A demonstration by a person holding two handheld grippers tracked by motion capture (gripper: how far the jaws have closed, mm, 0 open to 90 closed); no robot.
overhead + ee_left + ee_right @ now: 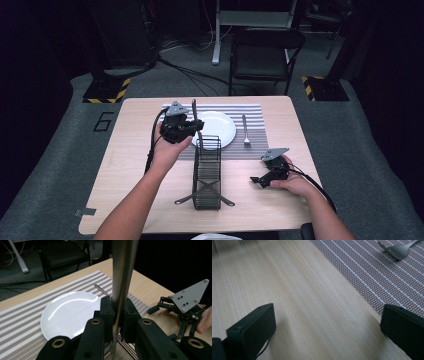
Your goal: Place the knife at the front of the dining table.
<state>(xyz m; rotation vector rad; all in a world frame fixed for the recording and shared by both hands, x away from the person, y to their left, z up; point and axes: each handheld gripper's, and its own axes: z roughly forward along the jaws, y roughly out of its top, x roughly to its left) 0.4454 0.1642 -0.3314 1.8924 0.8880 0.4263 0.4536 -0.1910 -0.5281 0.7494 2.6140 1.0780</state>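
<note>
Left hand-held gripper (196,125) is clamped on a knife (121,287), held upright above the wire caddy (207,172), beside the plate (215,129). Knife looks stiff, thin, smooth metal, prob. slippery; the pinch sits mid-blade, so it may pivot. Right hand-held gripper (256,180) rests w/ jaws apart on the surface (294,295), nothing held.

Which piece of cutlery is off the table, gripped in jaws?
The knife, upright and clamped in the left gripper beside the plate. The fork lies flat on the striped placemat, untouched.
</note>
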